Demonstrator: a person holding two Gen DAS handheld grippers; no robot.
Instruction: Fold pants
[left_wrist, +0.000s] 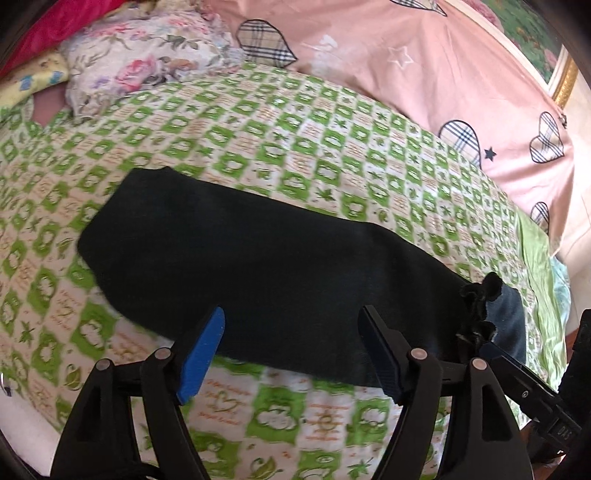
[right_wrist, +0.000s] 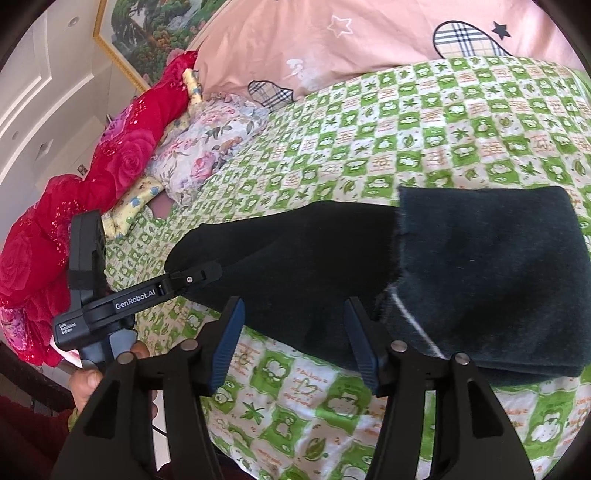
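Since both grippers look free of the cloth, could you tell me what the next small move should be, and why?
Probably bring the left gripper to the narrow end of the pants and grasp it, ready to fold toward the doubled-over end. Both it and the right gripper are open with nothing pinched, and the pants lie flat on the green sheet as a long strip with only one end folded.

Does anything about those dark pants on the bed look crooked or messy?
Slightly. The dark pants lie folded on the green checked bedspread, but the fold is uneven: a fuzzy inner layer shows at one end, with a ragged edge. Both the left tool and right tool are open, holding nothing.
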